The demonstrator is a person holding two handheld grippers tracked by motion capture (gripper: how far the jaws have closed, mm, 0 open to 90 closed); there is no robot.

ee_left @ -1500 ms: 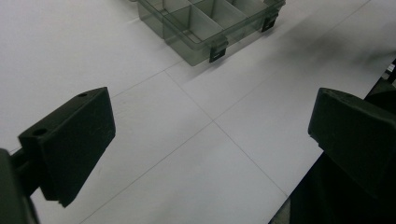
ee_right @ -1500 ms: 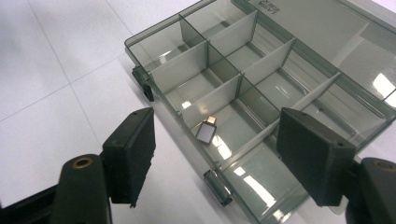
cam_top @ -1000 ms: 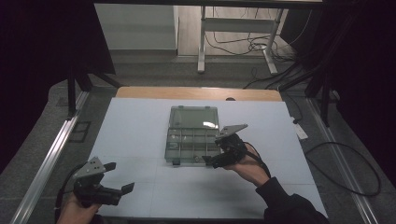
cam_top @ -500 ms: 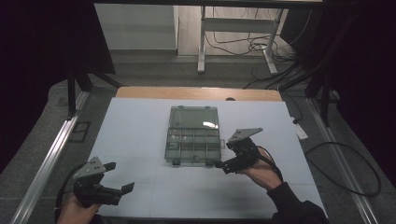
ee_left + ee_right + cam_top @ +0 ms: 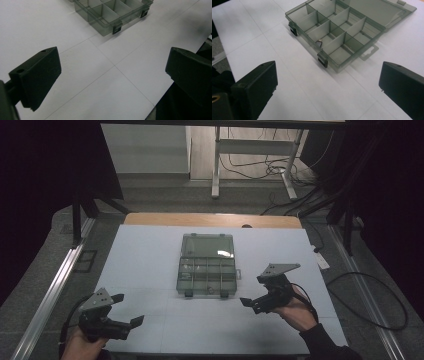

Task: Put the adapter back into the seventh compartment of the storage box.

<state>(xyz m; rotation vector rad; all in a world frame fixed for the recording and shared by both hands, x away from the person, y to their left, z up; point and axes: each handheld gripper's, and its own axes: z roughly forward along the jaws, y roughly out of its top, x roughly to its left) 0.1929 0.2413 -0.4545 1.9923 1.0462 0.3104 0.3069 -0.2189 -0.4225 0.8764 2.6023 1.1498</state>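
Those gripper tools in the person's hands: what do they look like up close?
Both the left gripper and right gripper are black, each with two blocky, flat-faced jaws, a grey three-cornered plate on top and a thin black cable. The right arm wears a dark sleeve.

left claw (image 5: 126, 311) gaping low, right claw (image 5: 251, 301) just opened wide, empty

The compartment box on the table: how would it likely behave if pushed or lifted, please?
The compartment box looks like thin, stiff clear plastic and nearly empty, so probably light. It lies flat on the smooth white table, so it would likely slide, not tip. Its open lid may swing when lifted.
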